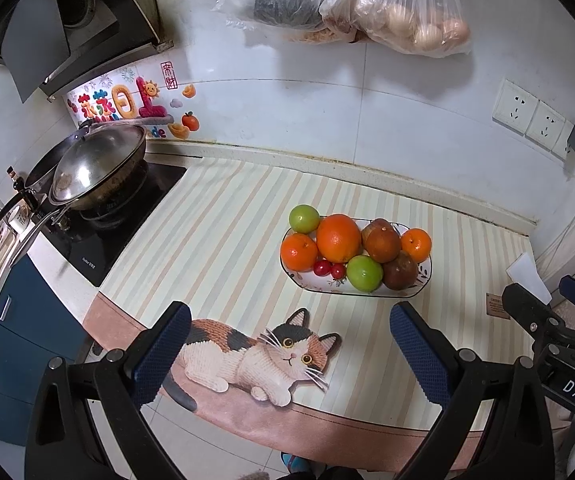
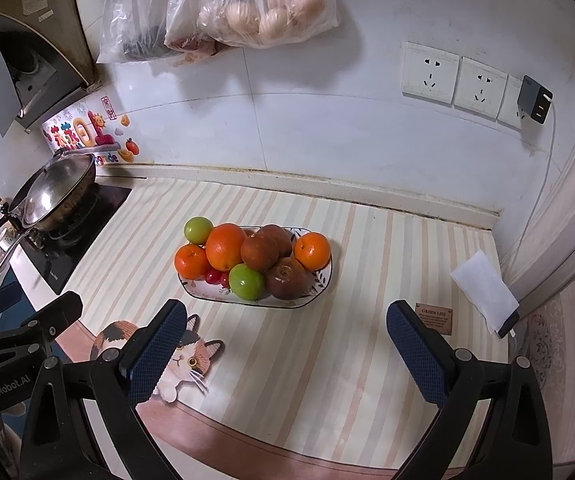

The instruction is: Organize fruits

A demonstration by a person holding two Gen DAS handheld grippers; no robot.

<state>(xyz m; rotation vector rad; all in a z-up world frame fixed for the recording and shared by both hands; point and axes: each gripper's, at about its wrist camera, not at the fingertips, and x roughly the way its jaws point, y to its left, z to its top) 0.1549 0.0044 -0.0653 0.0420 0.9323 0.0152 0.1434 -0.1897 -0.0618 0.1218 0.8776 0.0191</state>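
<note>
A white patterned plate (image 1: 423, 276) (image 2: 321, 284) sits on the striped mat, piled with fruit: a large orange (image 1: 338, 237) (image 2: 224, 246), two smaller oranges (image 1: 298, 252) (image 1: 416, 245), two green fruits (image 1: 364, 273) (image 1: 304, 218), brown fruits (image 1: 381, 240) (image 2: 285, 278) and small red cherries (image 1: 329, 269) (image 2: 212, 276). My left gripper (image 1: 289, 354) is open and empty, in front of the plate above the cat picture. My right gripper (image 2: 287, 354) is open and empty, in front of the plate; it also shows at the right edge of the left wrist view.
A wok with a lid (image 1: 95, 166) (image 2: 53, 192) stands on the black stove at the left. Plastic bags of food (image 1: 407, 12) (image 2: 263, 12) hang on the tiled wall. Wall sockets with a charger (image 2: 533, 100) are at the right. A white tissue (image 2: 485, 290) lies at the mat's right edge.
</note>
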